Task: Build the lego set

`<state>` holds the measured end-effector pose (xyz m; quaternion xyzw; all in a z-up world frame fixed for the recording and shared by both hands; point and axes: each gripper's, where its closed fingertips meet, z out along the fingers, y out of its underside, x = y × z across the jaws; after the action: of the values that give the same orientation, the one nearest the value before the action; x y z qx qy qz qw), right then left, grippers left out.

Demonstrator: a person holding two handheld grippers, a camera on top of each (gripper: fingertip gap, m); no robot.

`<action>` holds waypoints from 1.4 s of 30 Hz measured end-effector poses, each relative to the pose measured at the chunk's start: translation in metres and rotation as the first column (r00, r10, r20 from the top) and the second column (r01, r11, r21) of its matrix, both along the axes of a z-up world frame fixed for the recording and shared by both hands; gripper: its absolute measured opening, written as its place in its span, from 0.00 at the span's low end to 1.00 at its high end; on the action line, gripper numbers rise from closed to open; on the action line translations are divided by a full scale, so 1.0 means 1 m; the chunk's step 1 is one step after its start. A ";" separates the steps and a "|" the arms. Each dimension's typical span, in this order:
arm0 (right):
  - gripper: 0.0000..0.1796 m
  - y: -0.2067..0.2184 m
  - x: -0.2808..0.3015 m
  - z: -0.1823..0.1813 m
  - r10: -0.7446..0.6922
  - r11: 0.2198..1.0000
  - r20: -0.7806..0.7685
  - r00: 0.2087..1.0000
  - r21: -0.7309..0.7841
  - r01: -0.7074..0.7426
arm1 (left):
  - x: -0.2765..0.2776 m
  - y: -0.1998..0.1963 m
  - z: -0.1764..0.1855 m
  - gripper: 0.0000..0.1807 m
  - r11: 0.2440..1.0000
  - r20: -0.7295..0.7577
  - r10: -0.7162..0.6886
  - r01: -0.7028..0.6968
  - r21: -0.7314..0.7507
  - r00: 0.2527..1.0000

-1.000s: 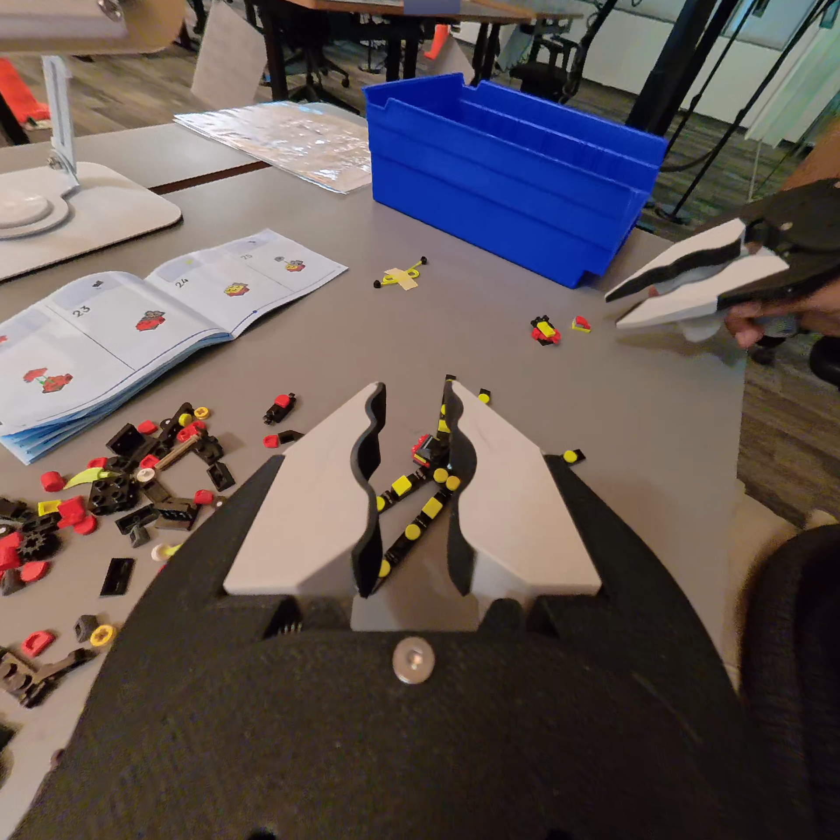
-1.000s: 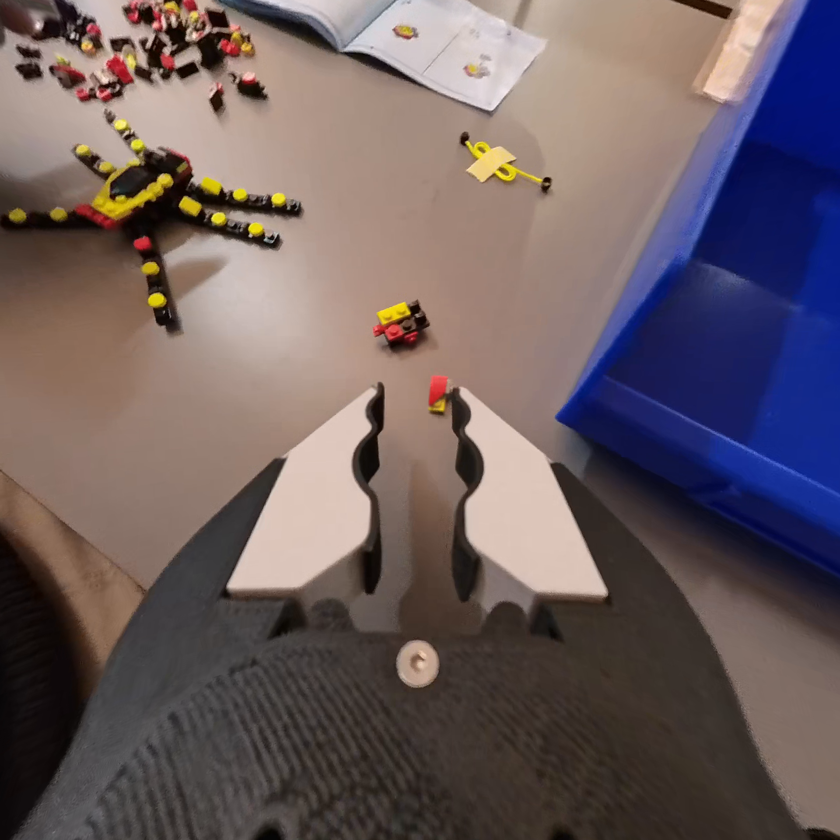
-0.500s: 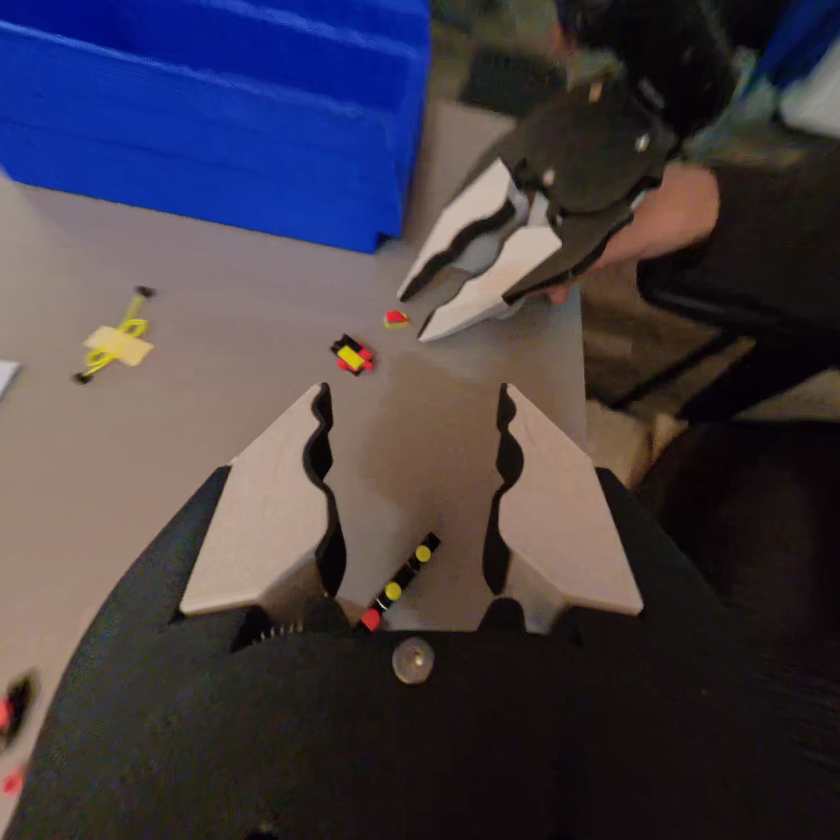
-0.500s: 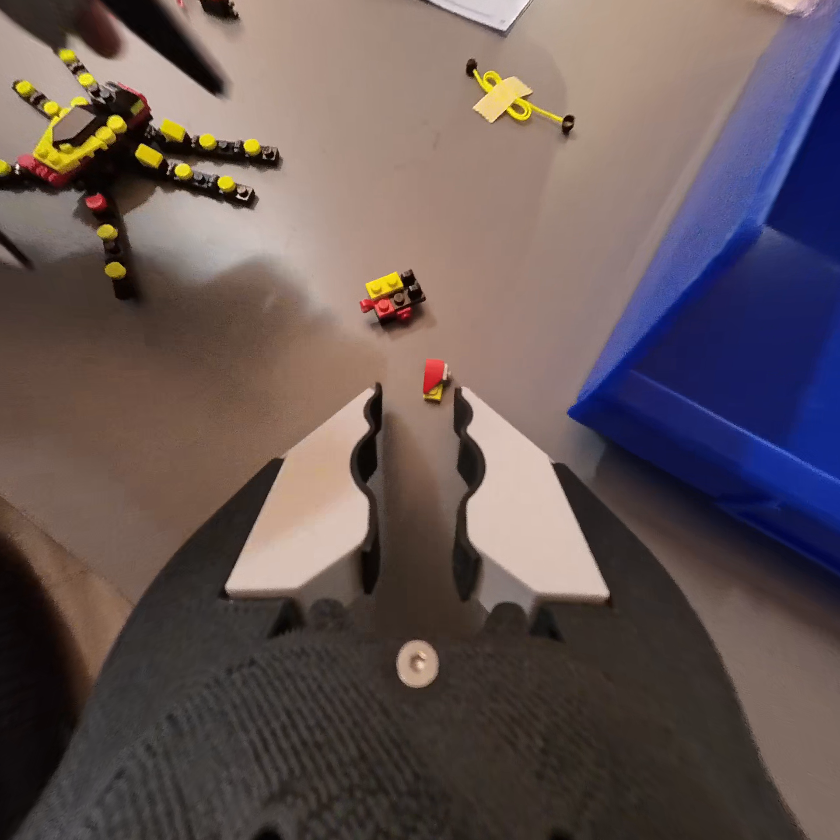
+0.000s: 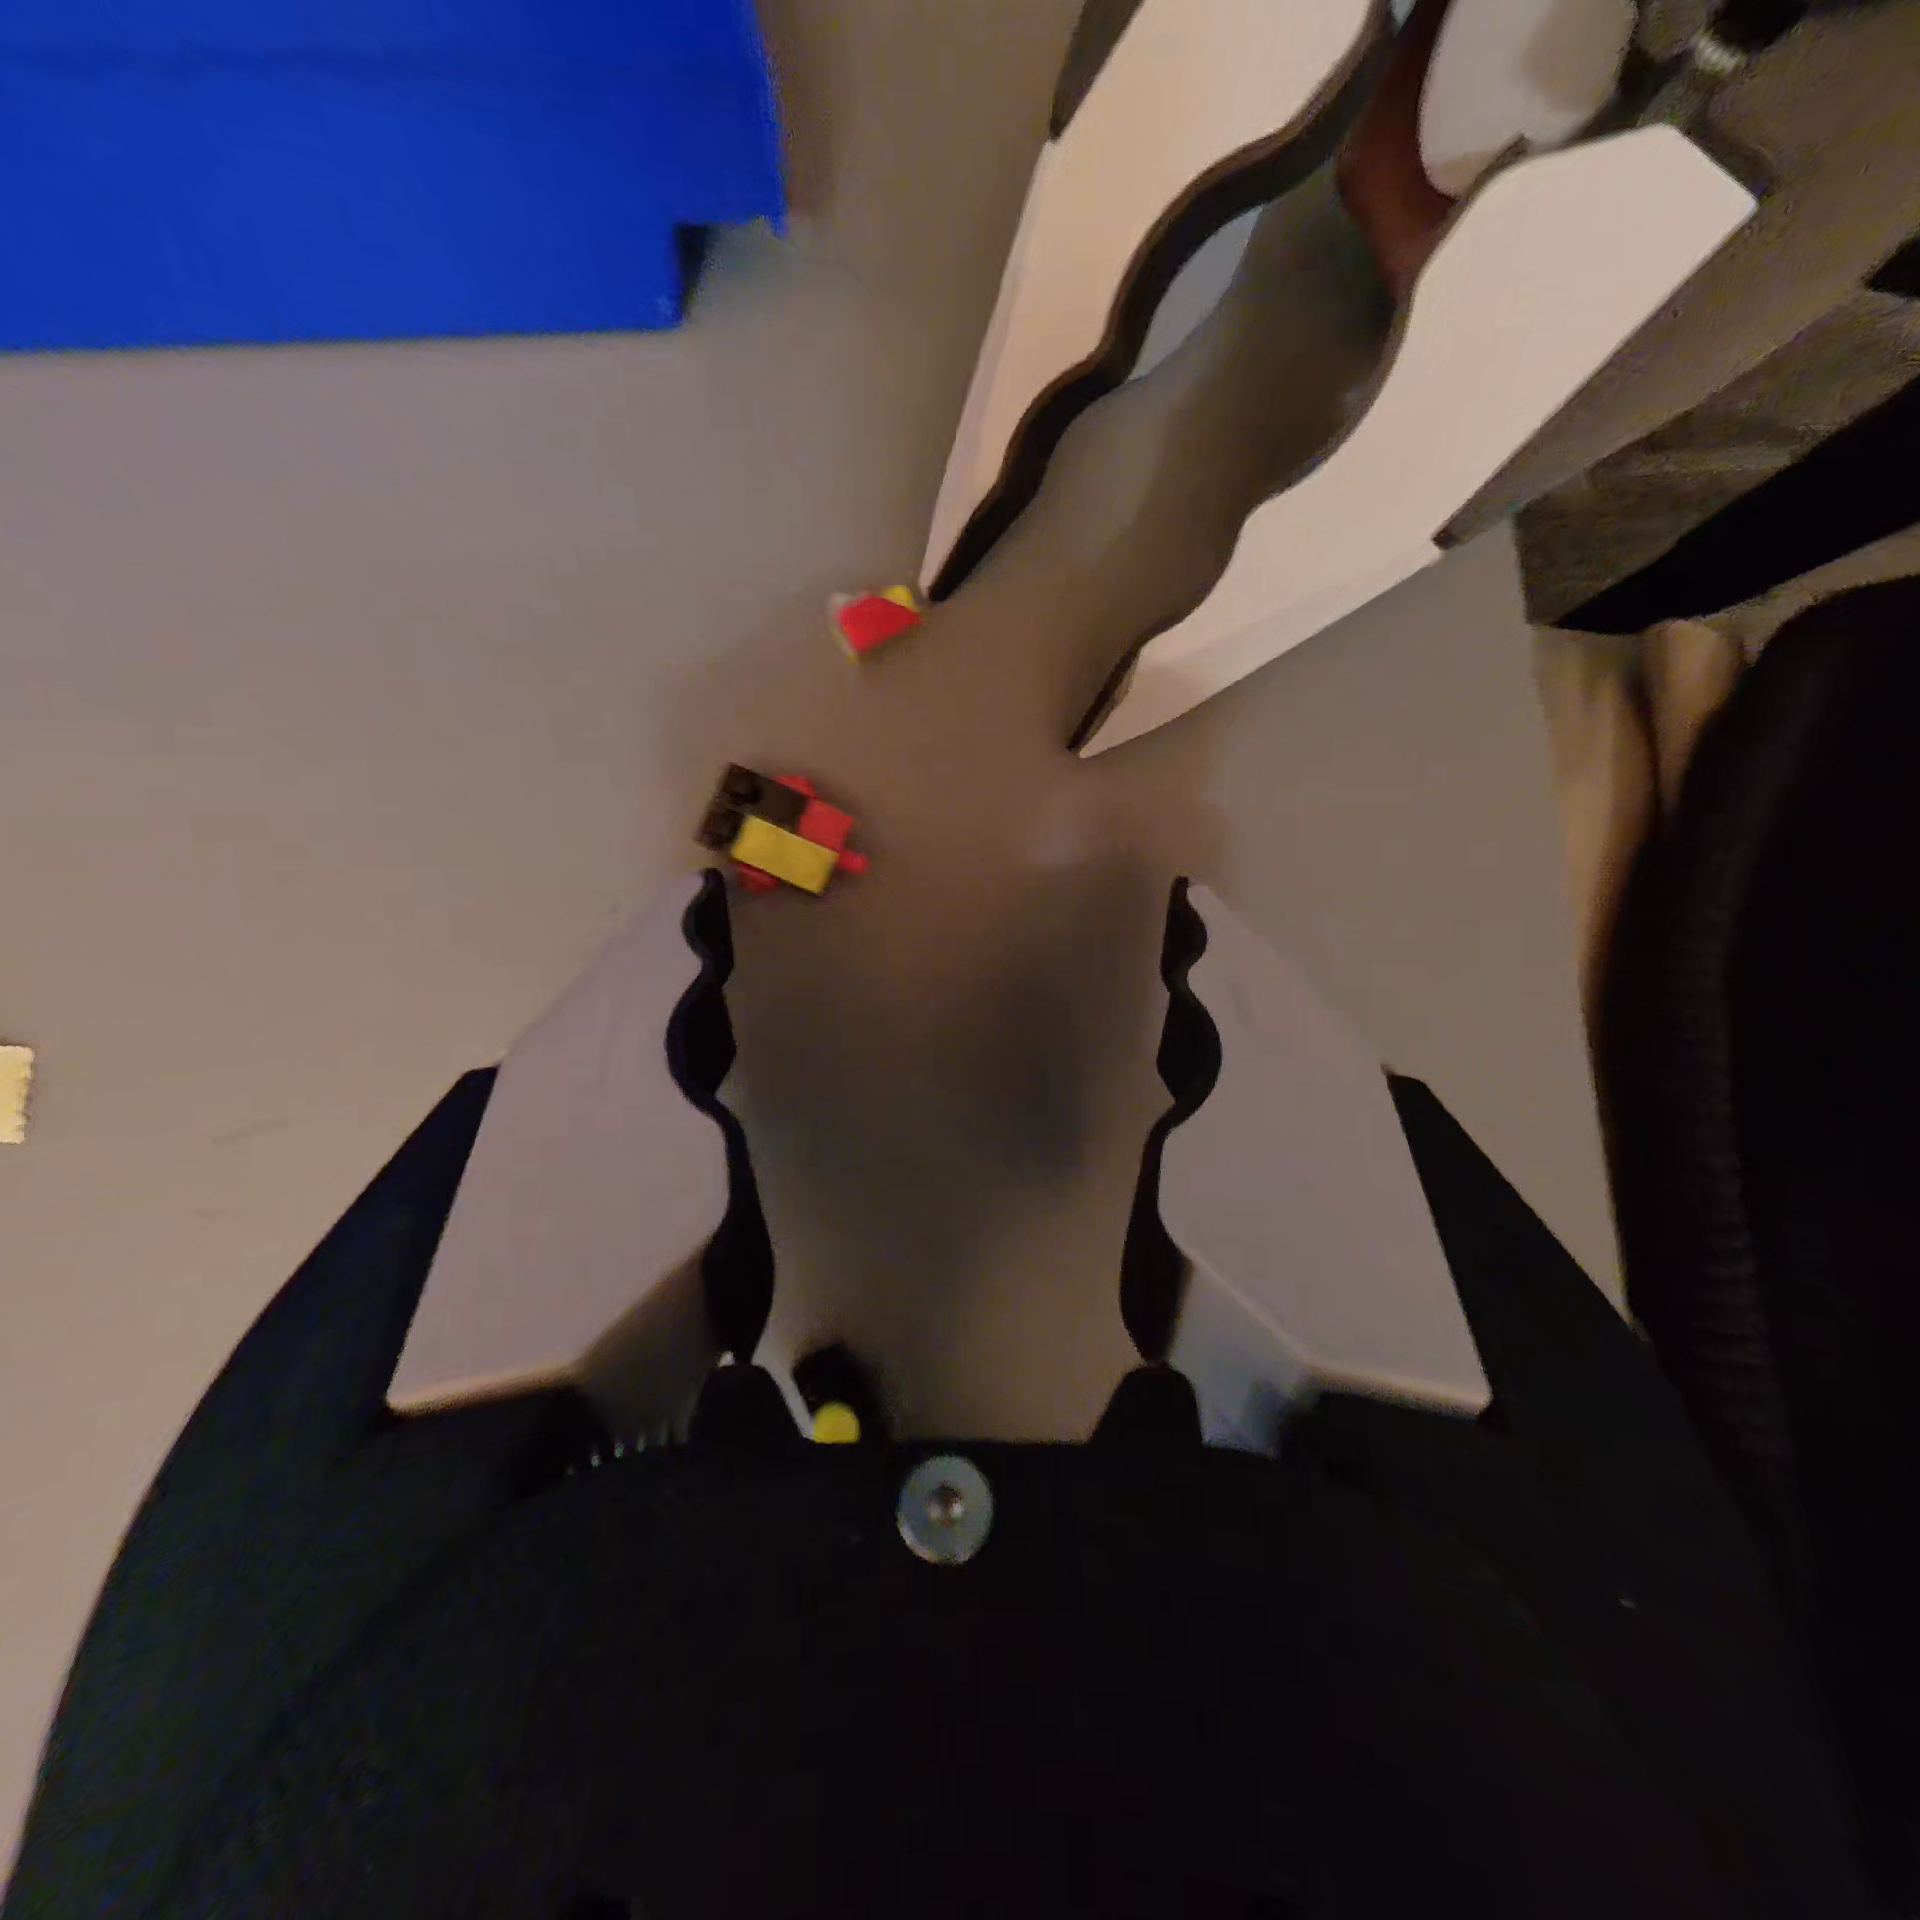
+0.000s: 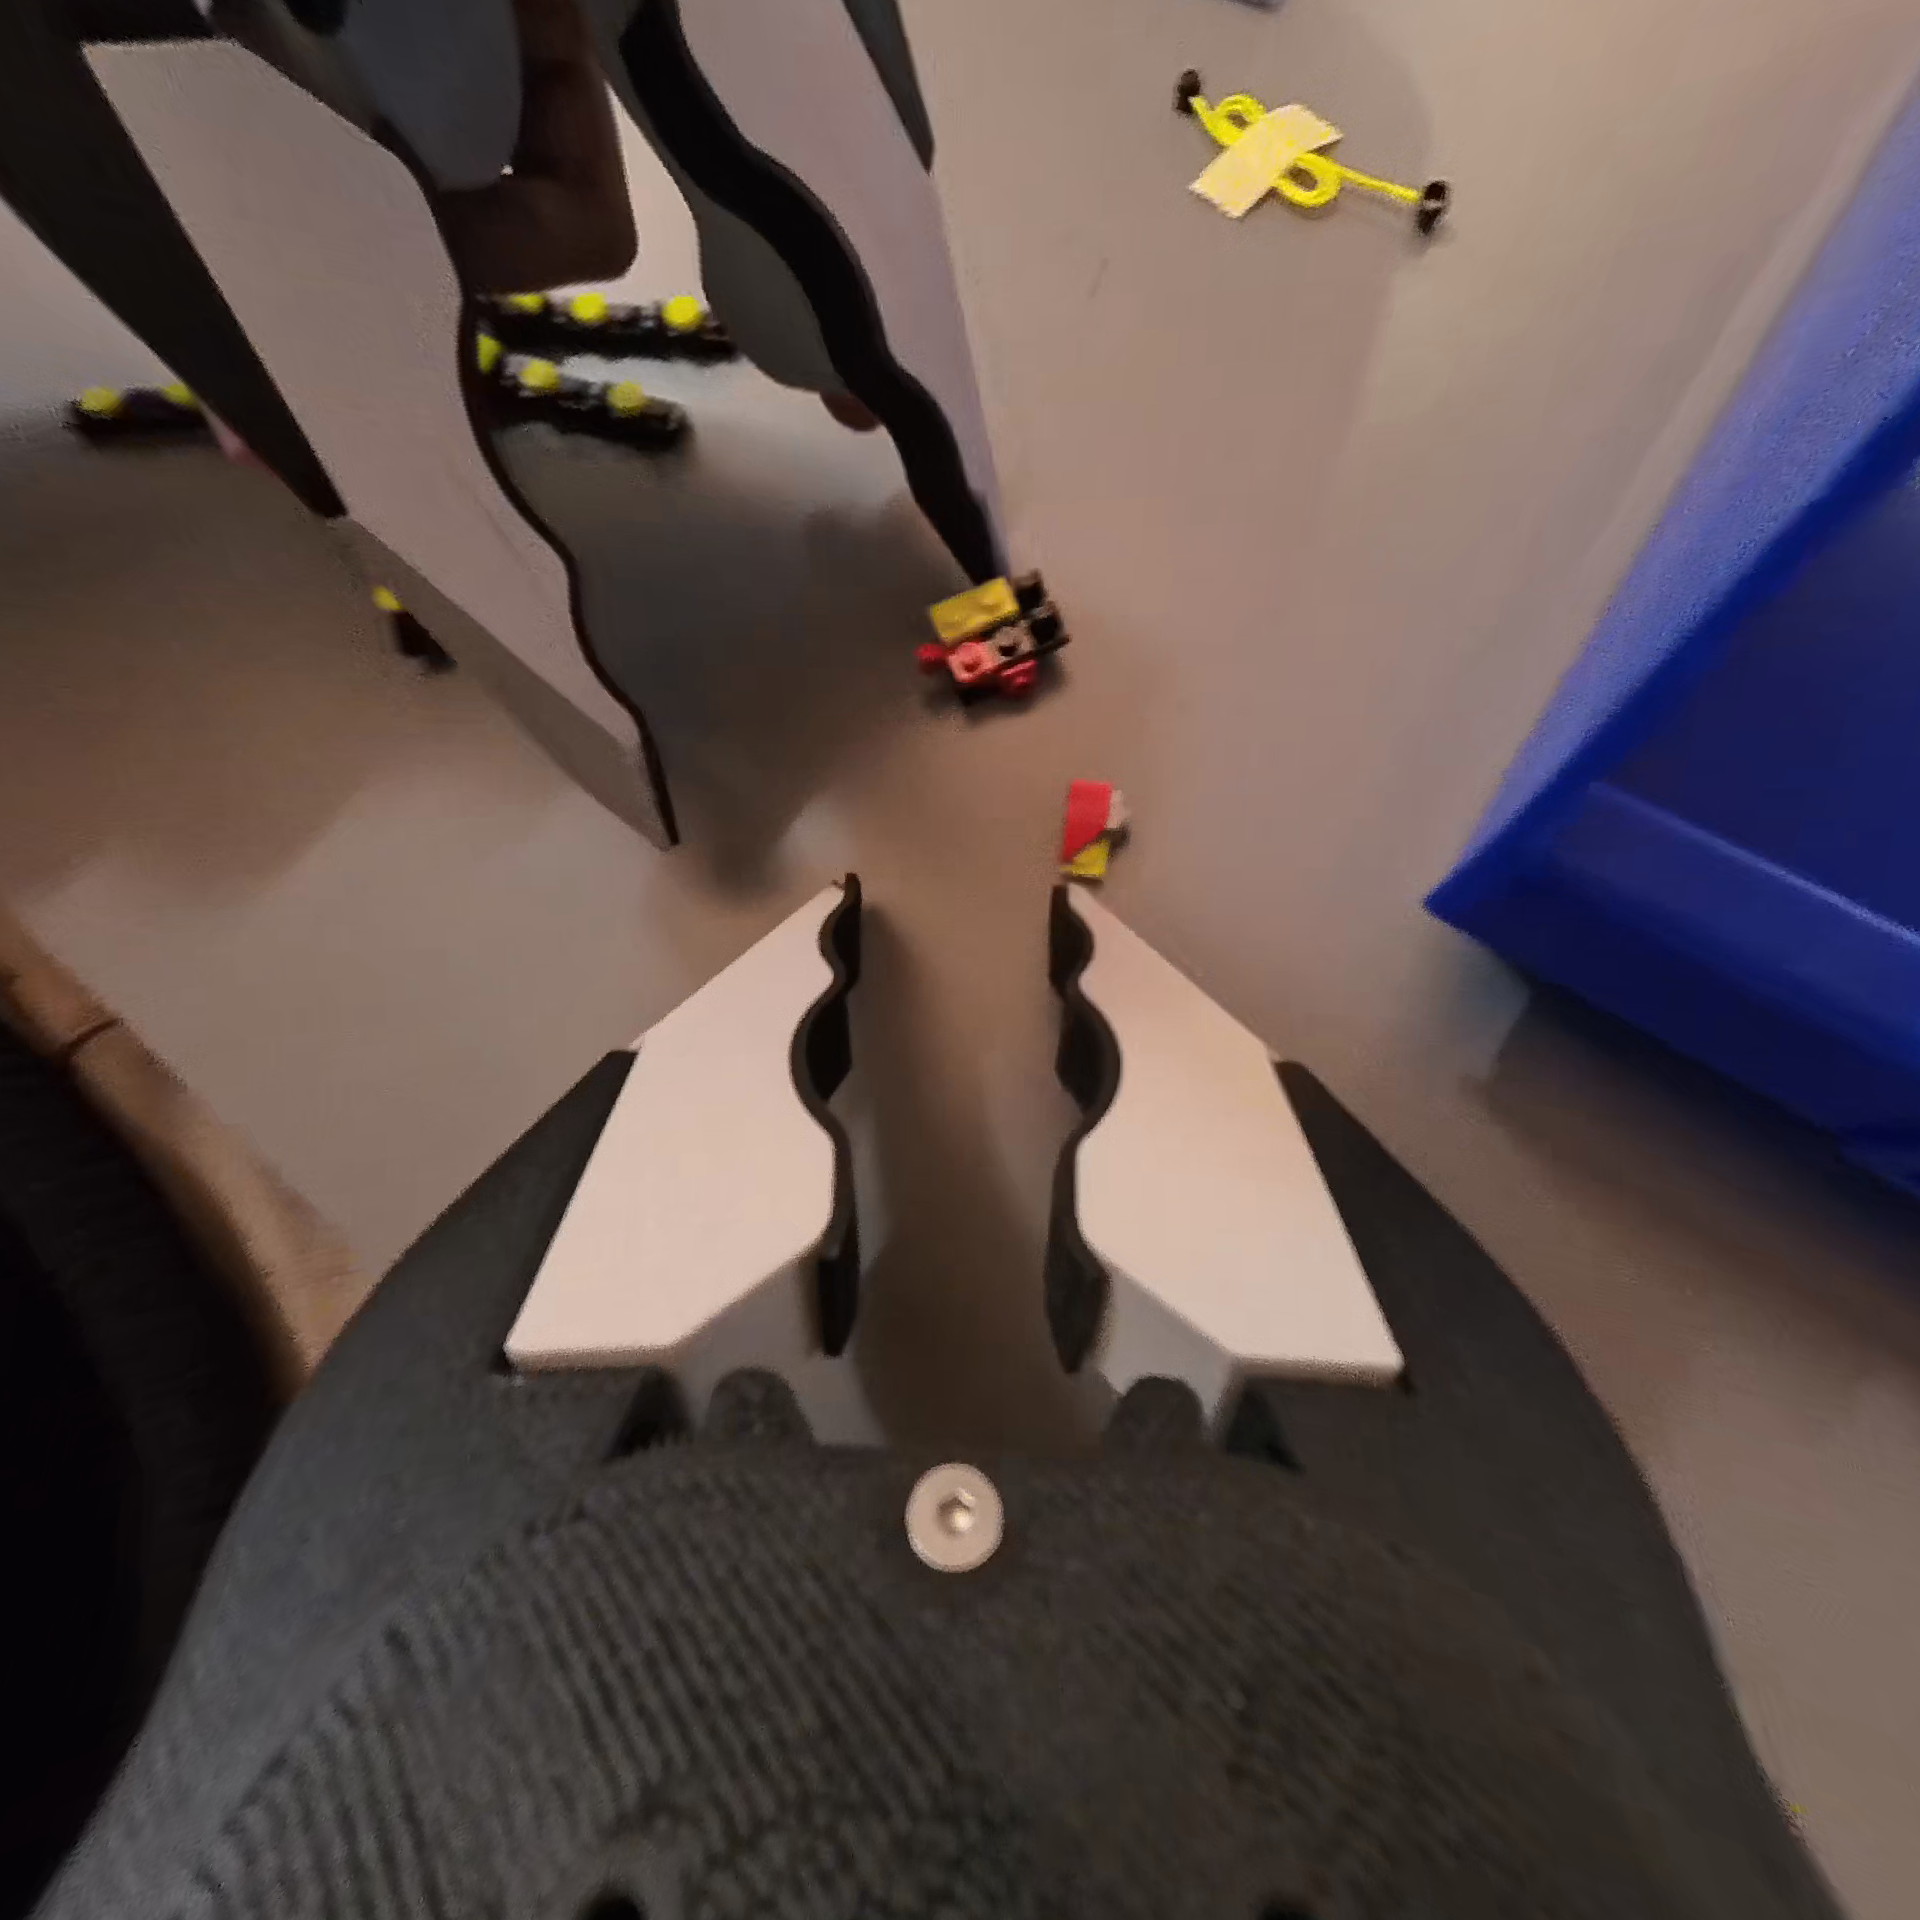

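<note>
Right wrist view, grey table, blue bin, both hand-held grippers agape.

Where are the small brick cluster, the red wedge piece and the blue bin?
brick cluster [image 5: 784, 831], left wrist view, yellow top.
red wedge piece [image 6: 1089, 831], right wrist view, red face.
blue bin [image 6: 1704, 831], right wrist view, outer wall.

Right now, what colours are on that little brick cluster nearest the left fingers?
Yellow, red and black on the brick cluster; clearest in the left wrist view.
</note>
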<state>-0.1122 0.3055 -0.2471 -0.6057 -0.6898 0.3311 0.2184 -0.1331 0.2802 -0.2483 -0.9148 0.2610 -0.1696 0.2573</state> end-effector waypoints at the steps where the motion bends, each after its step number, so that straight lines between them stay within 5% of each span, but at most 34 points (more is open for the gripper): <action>1: 0.19 -0.006 0.001 0.000 0.019 1.000 0.002 1.000 -0.019 -0.019 | 0.005 -0.008 0.001 0.44 1.000 0.018 -0.024 0.024 -0.012 1.000; 4: 0.19 -0.006 0.004 0.000 0.019 1.000 0.012 1.000 -0.004 -0.019 | 0.012 -0.025 0.006 0.43 0.997 0.024 -0.072 0.072 -0.013 0.997; 13: 0.19 0.023 -0.001 0.012 -0.083 0.995 -0.052 0.995 0.058 0.086 | -0.014 0.014 0.012 0.32 0.989 -0.002 0.114 -0.113 0.091 0.993; 23: 0.11 0.026 -0.012 0.005 -0.098 0.992 -0.022 0.995 0.080 0.100 | -0.025 0.017 -0.003 0.25 0.990 -0.086 0.131 -0.125 0.071 0.988; 31: 0.05 0.023 -0.017 0.000 -0.074 0.995 0.000 0.997 0.066 0.073 | -0.033 0.019 0.000 0.09 0.987 -0.066 0.129 -0.122 0.103 0.989; 42: 0.04 0.013 -0.026 0.018 -0.112 0.993 -0.081 0.990 -0.056 0.107 | -0.023 0.013 0.000 0.09 0.991 -0.043 0.102 -0.097 0.092 0.994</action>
<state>-0.1380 0.3189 -0.2291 -0.6337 -0.6369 0.3615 0.2492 -0.1564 0.2936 -0.2484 -0.9179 0.2285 -0.1230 0.3002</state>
